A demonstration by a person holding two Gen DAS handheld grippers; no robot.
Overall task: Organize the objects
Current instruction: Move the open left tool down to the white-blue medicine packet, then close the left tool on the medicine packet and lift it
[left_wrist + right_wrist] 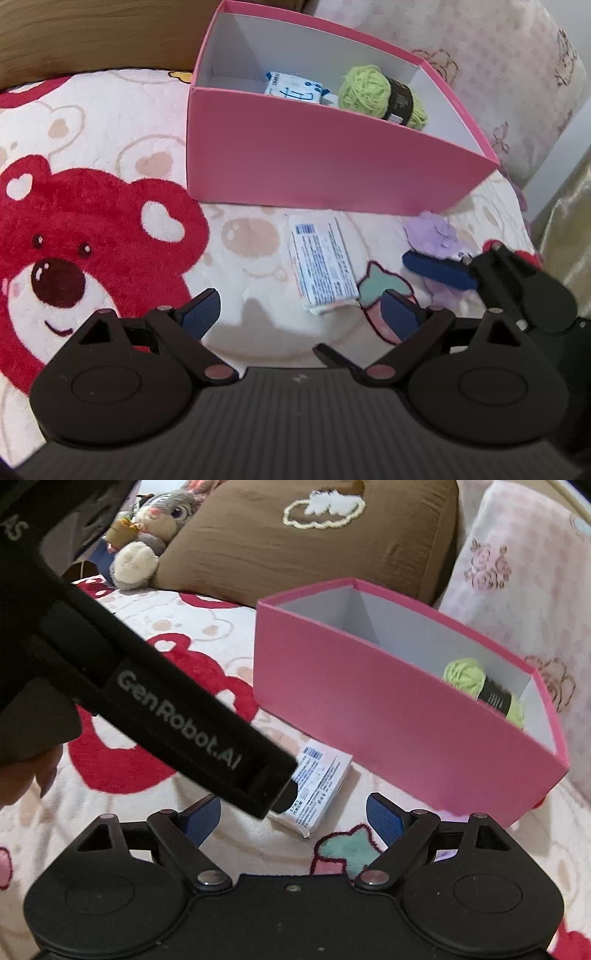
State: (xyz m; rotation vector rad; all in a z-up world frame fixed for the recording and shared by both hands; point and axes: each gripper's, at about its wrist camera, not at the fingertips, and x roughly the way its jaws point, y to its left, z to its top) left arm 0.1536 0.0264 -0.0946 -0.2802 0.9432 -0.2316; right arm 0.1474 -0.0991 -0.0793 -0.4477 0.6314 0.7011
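My left gripper (299, 314) hangs with its jaws spread wide and nothing between them, the white tissue pack (322, 261) lying on the bear blanket (92, 229) just ahead. My right gripper (293, 814) is equally agape and empty, near that pack. Behind it stands the pink box (314, 162), holding green yarn (380, 96) and another pack (295, 89).

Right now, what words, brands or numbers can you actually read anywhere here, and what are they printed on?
"GenRobot.AI": on the left gripper's black body, seen from the right wrist view.
"4S", cut off at the picture's edge: higher on that same body.
Tissue pack on the blanket: barcode and blue print, too small to read.
Pack in the pink box: blue print, unreadable.
Yarn band: unreadable.
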